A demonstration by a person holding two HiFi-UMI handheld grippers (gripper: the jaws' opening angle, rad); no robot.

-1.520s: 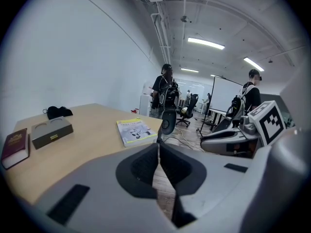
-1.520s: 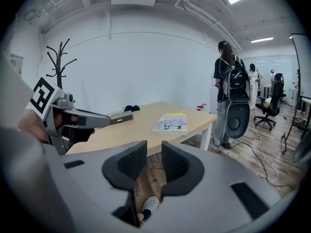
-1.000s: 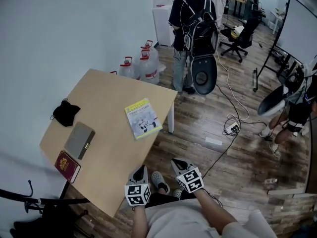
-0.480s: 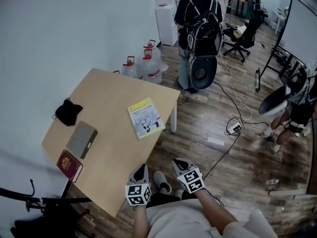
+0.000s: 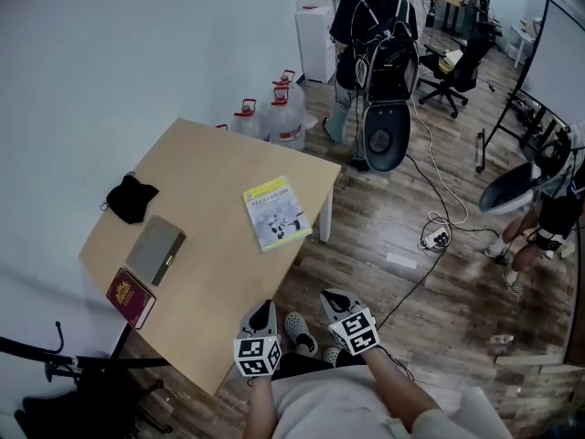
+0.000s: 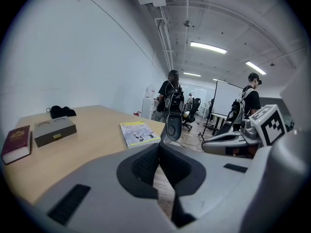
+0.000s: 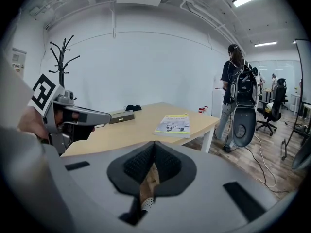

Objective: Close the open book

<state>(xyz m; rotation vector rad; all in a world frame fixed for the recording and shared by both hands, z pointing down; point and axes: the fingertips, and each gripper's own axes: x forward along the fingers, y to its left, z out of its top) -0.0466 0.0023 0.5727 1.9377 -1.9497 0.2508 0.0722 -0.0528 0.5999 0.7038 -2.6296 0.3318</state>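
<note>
I'm holding both grippers at the near edge of the table (image 5: 210, 273). The left gripper (image 5: 261, 309) has its jaws pressed together with nothing between them, and the right gripper (image 5: 328, 296) is the same. The yellow-topped book (image 5: 276, 212) lies flat, cover up, by the table's far right edge, well apart from both grippers. A grey box (image 5: 155, 251) and a red book (image 5: 131, 297) sit to the left.

The place reads as an open office or lab workspace, with white walls, a wood-plank floor (image 5: 393, 286) and a bare ceiling carrying pipes (image 6: 167, 28) and strip lights (image 6: 208, 47). A plain table (image 5: 206, 167) stands near a swivel chair (image 5: 455, 62), a whiteboard (image 5: 559, 62) on a stand, water jugs (image 5: 285, 122) and a coat stand (image 7: 61, 62). Cables run across the floor to a power strip (image 5: 431, 238), and a person (image 5: 379, 26) wearing a backpack stands beyond the table.
</note>
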